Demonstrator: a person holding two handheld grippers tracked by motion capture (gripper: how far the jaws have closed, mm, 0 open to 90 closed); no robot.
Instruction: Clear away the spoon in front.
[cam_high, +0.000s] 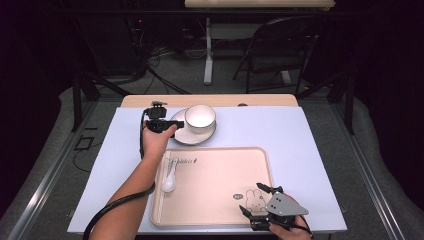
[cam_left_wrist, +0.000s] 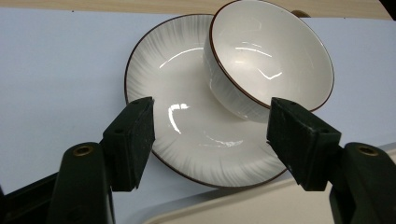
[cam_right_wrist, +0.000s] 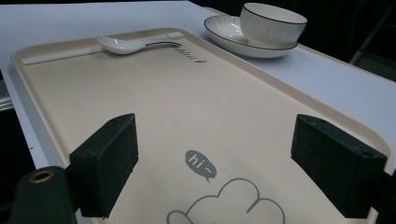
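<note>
A white bowl (cam_high: 200, 118) (cam_left_wrist: 268, 60) (cam_right_wrist: 272, 24) with a dark rim sits on a white plate (cam_high: 186, 134) (cam_left_wrist: 187, 116) (cam_right_wrist: 224, 29) at the far middle of the table. My left gripper (cam_high: 172, 125) (cam_left_wrist: 210, 140) is open, its jaws spread over the plate's near edge, touching nothing. A beige tray (cam_high: 220, 192) (cam_right_wrist: 154, 107) with a rabbit drawing lies near the front. A white spoon (cam_high: 168, 181) (cam_right_wrist: 128, 44) and a white stick (cam_right_wrist: 56, 55) lie along its left side. My right gripper (cam_high: 256, 200) (cam_right_wrist: 215, 168) is open over the tray's near right corner, empty.
A pale blue mat (cam_high: 125, 150) covers the table, with a wooden edge (cam_high: 210, 100) at the far side. A folding chair (cam_high: 280, 50) and another table's leg (cam_high: 207, 55) stand beyond. Cables (cam_high: 165, 75) lie on the floor.
</note>
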